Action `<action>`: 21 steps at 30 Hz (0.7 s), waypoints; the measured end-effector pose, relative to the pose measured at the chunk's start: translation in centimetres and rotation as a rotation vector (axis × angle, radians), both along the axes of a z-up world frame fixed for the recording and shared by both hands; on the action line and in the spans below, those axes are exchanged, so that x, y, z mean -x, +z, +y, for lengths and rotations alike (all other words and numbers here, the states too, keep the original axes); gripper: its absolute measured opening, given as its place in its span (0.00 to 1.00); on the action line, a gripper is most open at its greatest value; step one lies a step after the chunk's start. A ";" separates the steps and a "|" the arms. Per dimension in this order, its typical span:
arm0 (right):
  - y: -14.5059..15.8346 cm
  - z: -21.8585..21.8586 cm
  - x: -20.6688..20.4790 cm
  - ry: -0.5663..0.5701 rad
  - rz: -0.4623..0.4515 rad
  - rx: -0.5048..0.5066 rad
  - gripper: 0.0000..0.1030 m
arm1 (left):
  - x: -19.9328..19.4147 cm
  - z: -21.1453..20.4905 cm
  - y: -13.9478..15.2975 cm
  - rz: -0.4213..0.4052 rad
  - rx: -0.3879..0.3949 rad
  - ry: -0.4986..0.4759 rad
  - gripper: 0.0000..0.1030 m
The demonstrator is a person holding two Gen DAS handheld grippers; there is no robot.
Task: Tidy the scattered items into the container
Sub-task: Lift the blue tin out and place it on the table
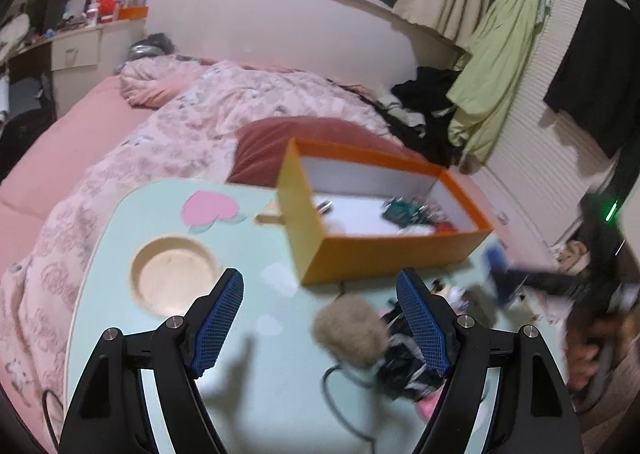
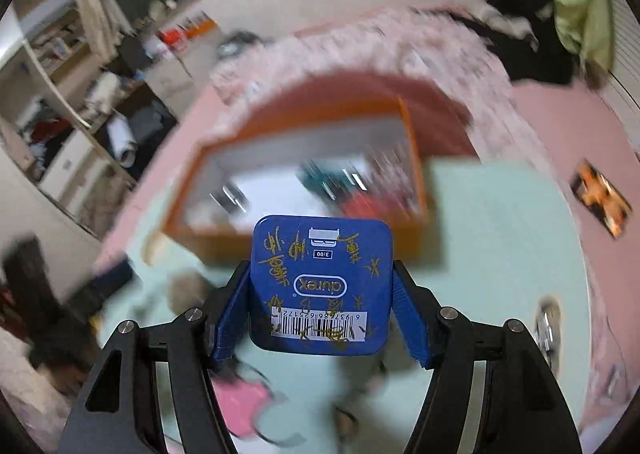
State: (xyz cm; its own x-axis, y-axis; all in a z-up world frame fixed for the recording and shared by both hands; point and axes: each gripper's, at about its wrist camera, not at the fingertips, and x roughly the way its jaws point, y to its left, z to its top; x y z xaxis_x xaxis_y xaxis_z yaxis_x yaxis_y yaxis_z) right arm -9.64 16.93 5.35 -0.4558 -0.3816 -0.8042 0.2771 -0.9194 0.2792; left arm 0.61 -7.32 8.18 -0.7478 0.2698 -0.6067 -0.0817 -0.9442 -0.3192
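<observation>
We have blue tin (image 2: 320, 282) pinched in right claw (image 2: 320, 286), pads on its two side walls, above surface (image 2: 500, 234), just short of orange box (image 2: 416, 190). We judge tin light, stiff, slick; hold flat sides mid-height. Left claw (image 1: 320, 318) spread, empty, over fluffy ball (image 1: 350, 330).

A pale mint desk (image 1: 120, 238) stands on a bed with a pink floral quilt (image 1: 168, 134). Its top has a round wooden recess (image 1: 172, 274) and a pink heart mark (image 1: 208, 208). On it sit an open orange box (image 1: 384, 250), a fluffy beige ball (image 1: 350, 330), a dark cord (image 1: 340, 394) and a crumpled black-and-white wrapper (image 1: 404, 370), the last three close together.
</observation>
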 end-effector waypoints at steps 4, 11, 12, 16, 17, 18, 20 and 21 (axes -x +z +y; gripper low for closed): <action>-3.2 -1.1 -0.4 -0.006 -0.033 -0.142 0.65 | 2.4 1.7 3.0 0.019 0.013 -0.071 0.76; -3.4 -2.4 -1.5 0.020 0.051 -0.086 0.65 | 10.2 6.2 5.4 -0.135 0.064 -0.222 0.76; -3.2 -2.1 -1.9 0.009 0.070 -0.069 0.65 | 11.5 7.0 5.3 -0.170 0.075 -0.241 0.76; -2.4 -0.6 -2.9 -0.031 0.133 -0.025 0.70 | 15.9 9.4 3.3 -0.336 0.047 -0.286 0.76; -2.4 -0.2 -2.9 -0.029 0.132 -0.012 0.70 | 16.7 10.2 2.9 -0.353 0.064 -0.309 0.75; -2.4 0.1 -2.7 -0.032 0.127 0.000 0.70 | 17.5 11.2 2.5 -0.358 0.109 -0.343 0.67; -2.4 0.6 -2.2 -0.042 0.115 0.020 0.70 | 18.7 13.0 2.0 -0.353 0.216 -0.434 0.56; -2.3 0.7 -2.3 -0.047 0.113 0.027 0.70 | 19.2 14.0 1.6 -0.365 0.254 -0.503 0.55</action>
